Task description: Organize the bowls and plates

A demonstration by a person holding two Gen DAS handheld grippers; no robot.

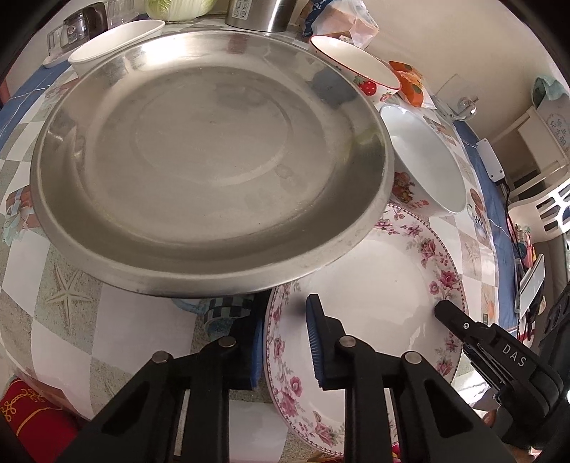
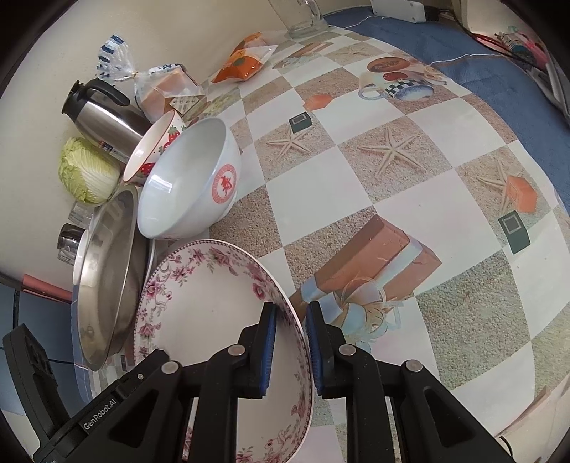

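Note:
A floral-rimmed plate (image 1: 374, 285) lies near me on the table, and both grippers grip its rim. My left gripper (image 1: 285, 327) is shut on the plate's left rim, one blue pad outside and one inside. My right gripper (image 2: 291, 334) is shut on the opposite rim of the same floral plate (image 2: 199, 295). A big steel plate (image 1: 210, 160) overlaps the floral plate's far edge. Behind stand a white bowl with a red emblem (image 2: 188, 181) and a strawberry-patterned bowl (image 2: 156, 149). A white oblong dish (image 1: 114, 42) sits at the back left.
Along the wall stand a steel jug (image 2: 103, 114), a cabbage (image 2: 89, 171), a bagged loaf (image 2: 164, 89), an orange packet (image 2: 245, 60) and a glass mug (image 2: 302, 17). The checked tablecloth (image 2: 356, 178) stretches out to the right of the plates.

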